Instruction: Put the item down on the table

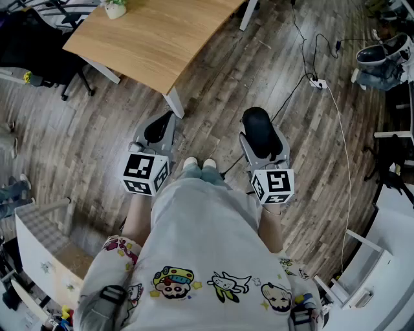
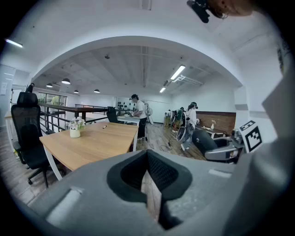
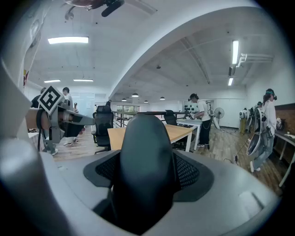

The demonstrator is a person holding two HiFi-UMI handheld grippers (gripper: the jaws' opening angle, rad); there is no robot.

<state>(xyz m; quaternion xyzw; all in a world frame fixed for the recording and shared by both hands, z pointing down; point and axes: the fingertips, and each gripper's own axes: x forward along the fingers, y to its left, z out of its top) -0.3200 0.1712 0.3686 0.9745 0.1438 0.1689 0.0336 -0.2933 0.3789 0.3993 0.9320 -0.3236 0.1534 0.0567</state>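
A black, smooth rounded item [image 1: 257, 123] is clamped in my right gripper [image 1: 262, 143], which is shut on it at waist height over the wooden floor. In the right gripper view the item [image 3: 145, 179] fills the space between the grey jaws of that gripper [image 3: 146, 138] and hides what lies straight ahead. My left gripper [image 1: 168, 119] hangs beside it with its jaws together and nothing in them; the left gripper view shows only a thin slit of floor behind its tips [image 2: 148, 154]. The light wooden table [image 1: 155, 39] stands ahead and to the left, apart from both grippers.
A small pot of flowers [image 1: 115, 8] stands on the table's far side. A black office chair [image 1: 39, 45] is at its left. Cables and a power strip [image 1: 317, 82] lie on the floor at the right, near white furniture [image 1: 388, 245]. People [image 2: 138, 115] stand at distant desks.
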